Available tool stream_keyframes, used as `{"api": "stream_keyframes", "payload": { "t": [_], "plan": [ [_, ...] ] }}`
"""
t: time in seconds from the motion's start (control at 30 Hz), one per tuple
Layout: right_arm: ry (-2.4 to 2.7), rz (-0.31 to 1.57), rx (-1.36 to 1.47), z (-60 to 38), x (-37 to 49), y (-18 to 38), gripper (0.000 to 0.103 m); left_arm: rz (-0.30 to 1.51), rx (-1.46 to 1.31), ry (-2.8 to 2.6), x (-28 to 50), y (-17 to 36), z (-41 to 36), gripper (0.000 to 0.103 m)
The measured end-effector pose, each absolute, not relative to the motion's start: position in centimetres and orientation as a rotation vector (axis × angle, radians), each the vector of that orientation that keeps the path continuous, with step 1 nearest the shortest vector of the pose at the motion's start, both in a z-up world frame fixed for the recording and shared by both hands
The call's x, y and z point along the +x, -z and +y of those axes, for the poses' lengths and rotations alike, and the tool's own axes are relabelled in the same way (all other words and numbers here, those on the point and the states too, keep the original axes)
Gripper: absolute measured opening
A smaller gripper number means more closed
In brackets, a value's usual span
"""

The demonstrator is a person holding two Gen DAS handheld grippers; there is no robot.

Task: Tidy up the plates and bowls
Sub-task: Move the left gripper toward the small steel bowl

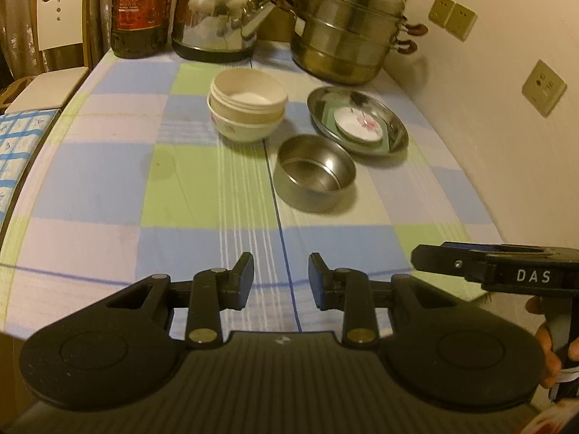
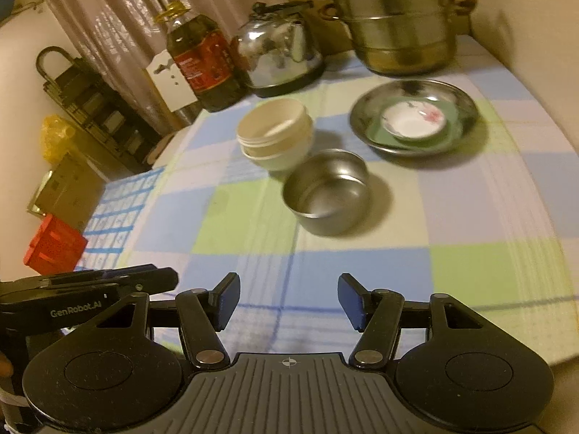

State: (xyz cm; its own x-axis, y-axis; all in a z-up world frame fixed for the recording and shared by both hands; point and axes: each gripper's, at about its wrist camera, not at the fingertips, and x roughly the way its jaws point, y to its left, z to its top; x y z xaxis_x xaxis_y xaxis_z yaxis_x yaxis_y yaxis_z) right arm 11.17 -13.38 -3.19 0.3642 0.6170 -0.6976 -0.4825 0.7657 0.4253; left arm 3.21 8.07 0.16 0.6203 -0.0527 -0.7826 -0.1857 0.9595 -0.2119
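A stack of white bowls (image 1: pixel 247 108) (image 2: pixel 275 133) stands mid-table on the checked cloth. A steel bowl (image 1: pixel 314 173) (image 2: pixel 327 191) sits just in front and to the right of it. A steel plate (image 1: pixel 356 119) (image 2: pixel 412 115) behind it holds a green plate and a small white flowered dish (image 1: pixel 359 124) (image 2: pixel 414 121). My left gripper (image 1: pixel 280 282) is open and empty near the table's front edge. My right gripper (image 2: pixel 288 302) is open and empty beside it, and shows in the left wrist view (image 1: pixel 427 256).
A kettle (image 1: pixel 217 18) (image 2: pixel 278 50), an oil bottle (image 1: pixel 141 7) (image 2: pixel 202 61) and a stacked steel steamer pot (image 1: pixel 347 29) (image 2: pixel 398 18) stand along the back. A wall is on the right. A chair (image 1: pixel 61 21) stands at the far left.
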Motion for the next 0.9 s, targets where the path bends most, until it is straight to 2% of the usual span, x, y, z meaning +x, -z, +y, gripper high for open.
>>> {"api": "stream_keyframes", "payload": {
  "t": [0.9],
  "plan": [
    [-0.566,1.006,0.177,-21.8,6.7,5.0,0.061,0.925,-0.240,-0.058,-1.2,0.2,2.6,0.029]
  ]
}}
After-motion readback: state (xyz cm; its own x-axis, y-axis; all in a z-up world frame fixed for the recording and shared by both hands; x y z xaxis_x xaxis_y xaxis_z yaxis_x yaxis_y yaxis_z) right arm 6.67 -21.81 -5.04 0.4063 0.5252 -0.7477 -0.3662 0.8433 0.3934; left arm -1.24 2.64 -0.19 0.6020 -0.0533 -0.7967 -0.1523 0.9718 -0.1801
